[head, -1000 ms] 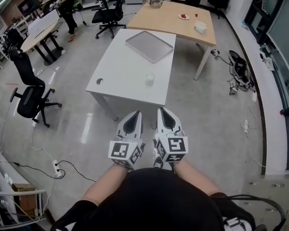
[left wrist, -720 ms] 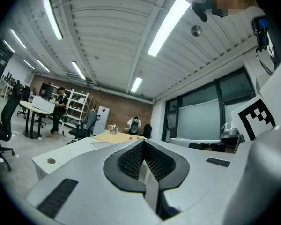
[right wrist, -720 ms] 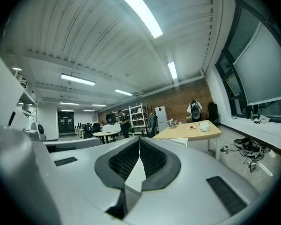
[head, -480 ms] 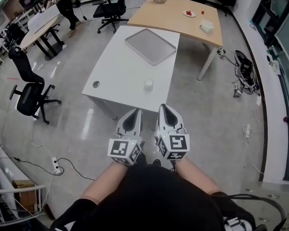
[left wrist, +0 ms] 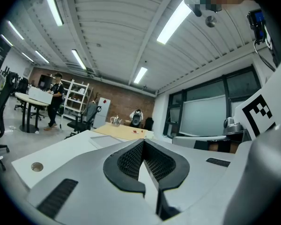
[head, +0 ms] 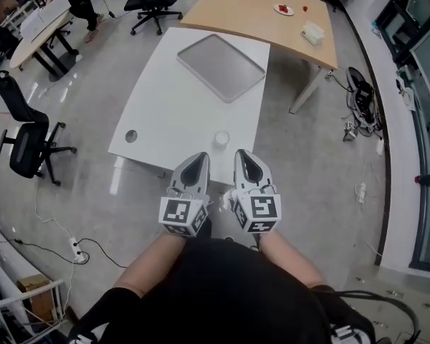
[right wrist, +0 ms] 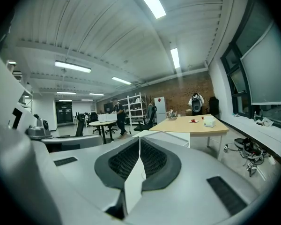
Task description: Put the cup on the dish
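Observation:
In the head view a small white cup (head: 221,140) stands upright near the front edge of the white table (head: 172,113). A flat grey tray (head: 221,57) lies at the table's far end. My left gripper (head: 196,162) and right gripper (head: 245,156) are side by side just short of the table's front edge. The cup is a little ahead of them, between their tips, and neither touches it. In the left gripper view the left gripper (left wrist: 143,142) is shut with nothing in it. The right gripper (right wrist: 139,139) in its own view is shut and empty too.
Behind the white table stands a wooden table (head: 258,13) with a small plate holding something red (head: 284,9) and a white box (head: 313,32). The white table has a round hole (head: 131,135) at its left. An office chair (head: 25,145) stands left; cables (head: 358,99) lie on the floor at right.
Both grippers have moved forward together toward the white table. The table and cup now sit much closer, the cup just ahead of the tips. Both sets of jaws stayed shut.

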Action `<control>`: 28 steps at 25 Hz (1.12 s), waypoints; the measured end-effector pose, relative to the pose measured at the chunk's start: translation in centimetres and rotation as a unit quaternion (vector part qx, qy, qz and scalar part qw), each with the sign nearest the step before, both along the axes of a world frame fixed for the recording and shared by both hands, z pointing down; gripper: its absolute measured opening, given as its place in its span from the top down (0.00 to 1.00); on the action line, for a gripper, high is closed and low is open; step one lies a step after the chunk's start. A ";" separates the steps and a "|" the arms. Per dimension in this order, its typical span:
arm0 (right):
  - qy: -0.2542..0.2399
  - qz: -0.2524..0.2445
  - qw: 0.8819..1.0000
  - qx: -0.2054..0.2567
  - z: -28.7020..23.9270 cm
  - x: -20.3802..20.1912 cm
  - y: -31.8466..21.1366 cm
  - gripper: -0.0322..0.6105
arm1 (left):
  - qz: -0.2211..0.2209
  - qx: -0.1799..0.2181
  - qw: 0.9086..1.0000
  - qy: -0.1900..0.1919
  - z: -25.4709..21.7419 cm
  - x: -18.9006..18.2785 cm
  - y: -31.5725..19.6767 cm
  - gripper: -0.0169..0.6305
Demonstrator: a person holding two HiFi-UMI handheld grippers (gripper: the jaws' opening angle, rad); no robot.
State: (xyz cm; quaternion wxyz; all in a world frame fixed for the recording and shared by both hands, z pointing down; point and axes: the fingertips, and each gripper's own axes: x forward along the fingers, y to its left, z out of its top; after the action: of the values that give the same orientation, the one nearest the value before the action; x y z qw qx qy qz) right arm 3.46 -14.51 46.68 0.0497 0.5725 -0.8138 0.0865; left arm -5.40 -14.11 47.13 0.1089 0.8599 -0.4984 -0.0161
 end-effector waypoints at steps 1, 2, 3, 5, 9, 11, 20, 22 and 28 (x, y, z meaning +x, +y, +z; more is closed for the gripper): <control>0.005 0.000 1.000 -0.004 0.2 -0.4 -1.4 0.93 | 0.004 -0.002 1.000 -0.002 0.3 -0.2 -1.5 0.96; 0.009 0.001 1.000 -0.008 0.5 -0.8 -2.7 0.93 | 0.009 -0.005 1.000 -0.004 0.5 -0.4 -2.9 0.96; 0.014 0.003 1.000 -0.013 0.9 -1.1 -4.0 0.93 | 0.013 -0.005 1.000 -0.007 0.8 -0.5 -4.3 0.96; 0.022 0.004 0.999 -0.025 2.0 -1.6 -6.3 0.93 | 0.023 -0.004 1.000 -0.015 1.5 -0.7 -6.7 0.96; 0.038 -0.008 0.998 -0.058 5.2 -2.4 -9.7 0.93 | 0.049 -0.014 0.998 -0.035 3.6 -1.0 -10.5 0.96; 0.044 -0.021 0.995 -0.084 7.4 -2.7 -10.6 0.93 | 0.064 -0.023 0.997 -0.044 5.0 -0.8 -11.9 0.96; 0.067 -0.074 0.979 -0.176 16.2 -3.7 -12.4 0.63 | 0.087 -0.069 0.991 -0.078 11.7 -0.2 -15.8 0.96; 0.072 -0.079 0.977 -0.187 17.7 -3.6 -12.7 0.60 | 0.087 -0.077 0.990 -0.085 13.2 0.1 -16.4 0.96; 0.079 -0.093 0.970 -0.209 21.6 -3.6 -13.7 0.59 | 0.080 -0.102 0.986 -0.101 17.3 1.2 -17.8 0.96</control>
State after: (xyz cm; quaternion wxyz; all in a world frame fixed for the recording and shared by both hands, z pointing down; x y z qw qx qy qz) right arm -0.11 -28.24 68.26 0.2397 0.4762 -0.8210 0.2041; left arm -4.23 -31.96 64.43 0.1462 0.8789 -0.4350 0.1302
